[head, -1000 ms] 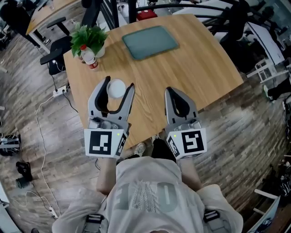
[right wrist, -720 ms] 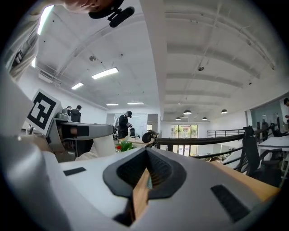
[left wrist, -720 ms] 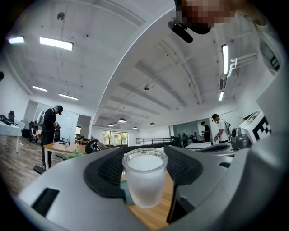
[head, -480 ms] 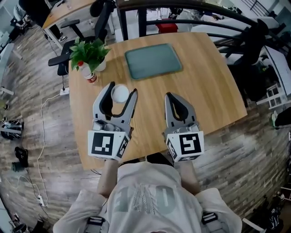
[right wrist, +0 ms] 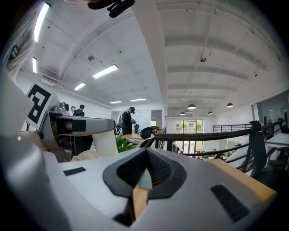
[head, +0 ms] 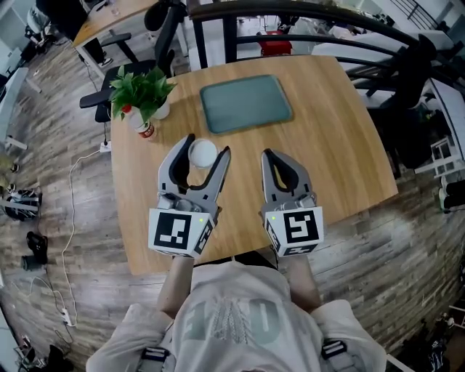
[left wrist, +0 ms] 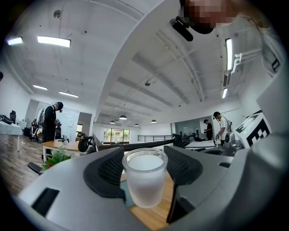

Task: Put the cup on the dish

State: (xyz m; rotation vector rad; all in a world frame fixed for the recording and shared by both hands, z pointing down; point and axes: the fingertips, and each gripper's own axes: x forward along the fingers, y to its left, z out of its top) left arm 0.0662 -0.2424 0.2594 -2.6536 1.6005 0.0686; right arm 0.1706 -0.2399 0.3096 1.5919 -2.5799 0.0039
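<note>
A frosted white cup (head: 202, 154) sits upright between the jaws of my left gripper (head: 208, 145), which is shut on it over the wooden table (head: 327, 138). In the left gripper view the cup (left wrist: 144, 178) fills the gap between the black pads, with table wood showing under its base. The dish, a flat grey-green rectangular tray (head: 245, 104), lies further out on the table, just beyond and right of the cup. My right gripper (head: 269, 155) hovers over the table's near side, shut with nothing in it; a sliver of the dish (right wrist: 145, 179) shows through its jaw slit.
A potted green plant (head: 142, 87) and a small red-labelled bottle (head: 144, 127) stand at the table's left edge, close to the left gripper. Office chairs (head: 102, 91) and a black railing (head: 305, 9) lie beyond the table. A cable runs over the wooden floor (head: 69, 218) on the left.
The left gripper has carried the cup forward across the table, closer to the dish. The right gripper has kept its place, still shut.
</note>
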